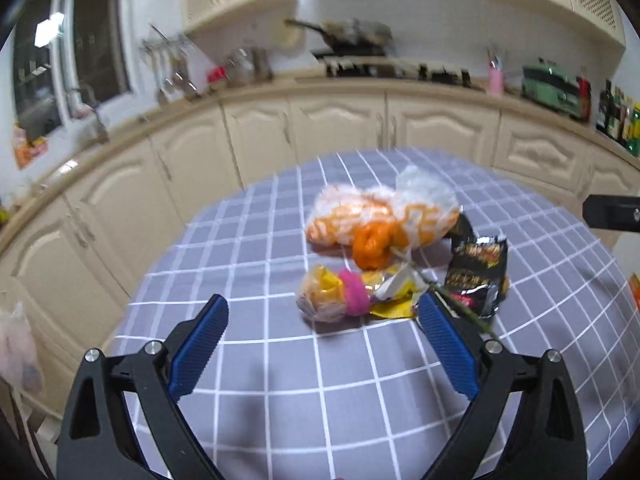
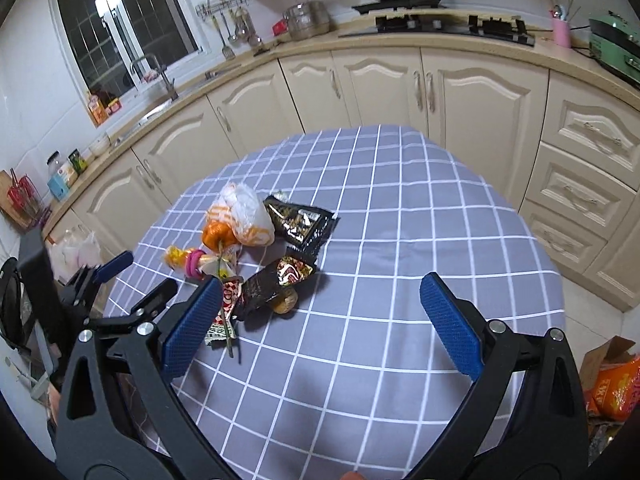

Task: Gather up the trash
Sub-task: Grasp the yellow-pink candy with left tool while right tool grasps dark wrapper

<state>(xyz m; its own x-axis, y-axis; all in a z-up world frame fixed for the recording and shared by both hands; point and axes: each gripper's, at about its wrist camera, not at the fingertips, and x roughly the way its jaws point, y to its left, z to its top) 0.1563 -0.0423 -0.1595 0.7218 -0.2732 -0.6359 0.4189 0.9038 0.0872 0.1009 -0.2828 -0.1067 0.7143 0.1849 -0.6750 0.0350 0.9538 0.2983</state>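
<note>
Trash sits in one loose heap on the checked tablecloth (image 2: pixel 400 208), toward my left side of the table. Nearest my left gripper (image 1: pixel 322 312): a small crumpled yellow wrapper bundle (image 1: pixel 324 296) with a pink band (image 1: pixel 354 292) round it. Behind it, touching, a white-and-orange plastic bag (image 1: pixel 376 212) knotted at an orange twist (image 1: pixel 370 246). To the right, black snack packets (image 1: pixel 478 276), and a thin green stem (image 1: pixel 460 304) lying across the heap.

From the right wrist view the same heap: plastic bag (image 2: pixel 244 216), one black packet (image 2: pixel 300 224) beyond it, another (image 2: pixel 276 280) nearer, with a brownish lump (image 2: pixel 286 302) under its edge; I cannot tell what it is.

Left gripper: fingers spread wide, nothing between them, aimed at the yellow bundle. Right gripper (image 2: pixel 320 300): also spread, holding nothing, hovering over bare cloth just right of the heap.

Step in hand, as I judge it: the approach, nothing collected yet. Next move calls for lowering the left fingers either side of the bundle and closing; it is light and crinkly and may slip.

Containers: no bin in view. An orange bag (image 2: pixel 612 388) and a cardboard box (image 2: pixel 604 354) sit on the floor to my right; contents unreadable.
</note>
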